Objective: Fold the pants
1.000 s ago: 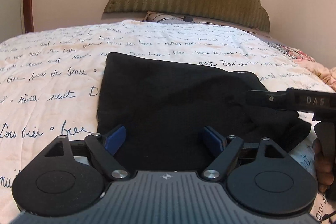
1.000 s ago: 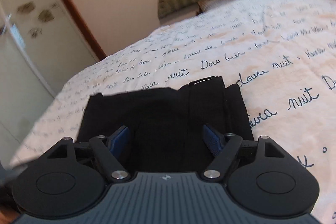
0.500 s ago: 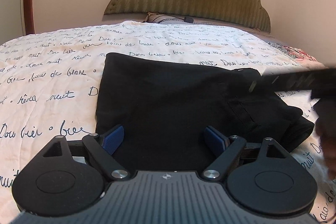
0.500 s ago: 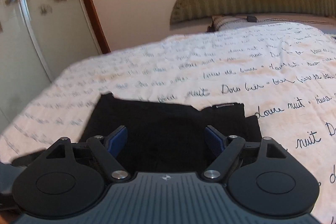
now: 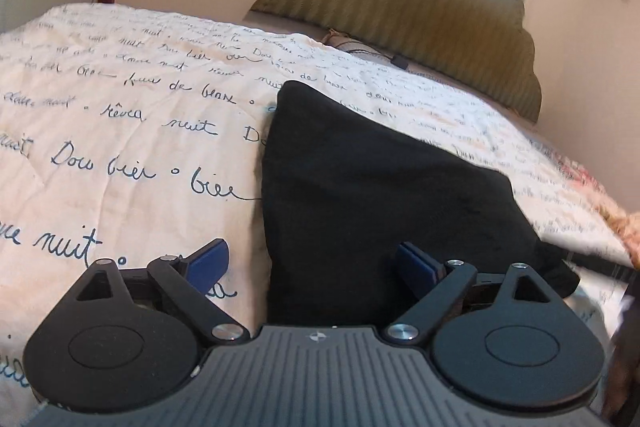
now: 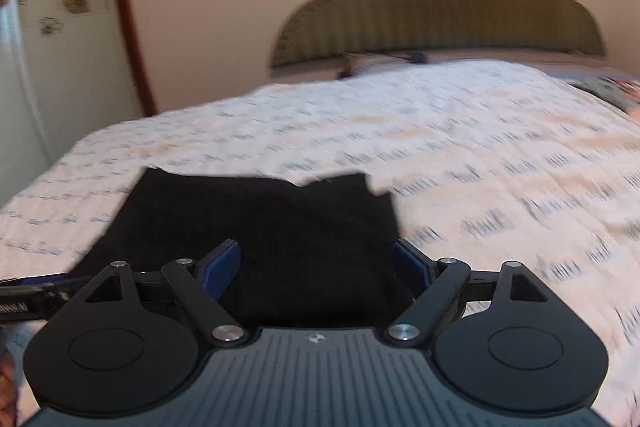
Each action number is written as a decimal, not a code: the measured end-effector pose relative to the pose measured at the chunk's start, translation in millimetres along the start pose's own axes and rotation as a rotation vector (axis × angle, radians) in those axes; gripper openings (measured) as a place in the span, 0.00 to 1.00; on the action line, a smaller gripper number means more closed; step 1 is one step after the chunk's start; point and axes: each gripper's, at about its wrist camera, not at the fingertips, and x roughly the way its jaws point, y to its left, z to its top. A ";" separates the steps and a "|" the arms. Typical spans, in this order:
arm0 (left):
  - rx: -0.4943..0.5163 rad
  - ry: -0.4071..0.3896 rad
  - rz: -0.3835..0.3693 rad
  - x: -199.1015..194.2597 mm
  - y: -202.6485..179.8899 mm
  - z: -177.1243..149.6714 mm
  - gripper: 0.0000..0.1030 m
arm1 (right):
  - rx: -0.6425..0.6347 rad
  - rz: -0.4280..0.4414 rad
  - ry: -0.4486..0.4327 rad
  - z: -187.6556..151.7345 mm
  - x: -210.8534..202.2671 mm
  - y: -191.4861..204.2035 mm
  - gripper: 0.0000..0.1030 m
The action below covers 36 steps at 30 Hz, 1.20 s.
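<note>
Both sets of fingers are spread and empty, the left gripper (image 5: 310, 261) and right gripper (image 6: 318, 261) held over the folded black pants (image 5: 380, 195) on the bed (image 5: 120, 147); any remaining fold is best started by pinching the 6 o'clock edge evenly.

The pants (image 5: 384, 195) are matt black cloth with a soft, slightly napped surface, lying on a cream quilted cloth bedspread (image 5: 120, 131) printed with dark script. The left tongs (image 5: 316, 263) are matt black plastic with shiny metal pivot screws and blue ribbed pads (image 5: 210, 259); the headboard (image 5: 420, 11) looks like ribbed olive fabric.
</note>
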 end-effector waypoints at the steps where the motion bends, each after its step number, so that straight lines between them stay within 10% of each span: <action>1: 0.009 0.006 0.006 2.8 -1.7 1.1 0.95 | 0.021 -0.020 0.035 -8.8 5.0 -6.0 0.86; 7: 0.076 0.027 0.036 9.0 -12.2 -0.2 1.00 | 0.057 0.026 0.111 -18.6 24.6 -17.2 1.00; 36: 0.041 -0.011 0.054 -2.5 -11.4 -3.9 1.00 | 0.074 0.007 0.080 -26.7 8.3 -10.7 1.00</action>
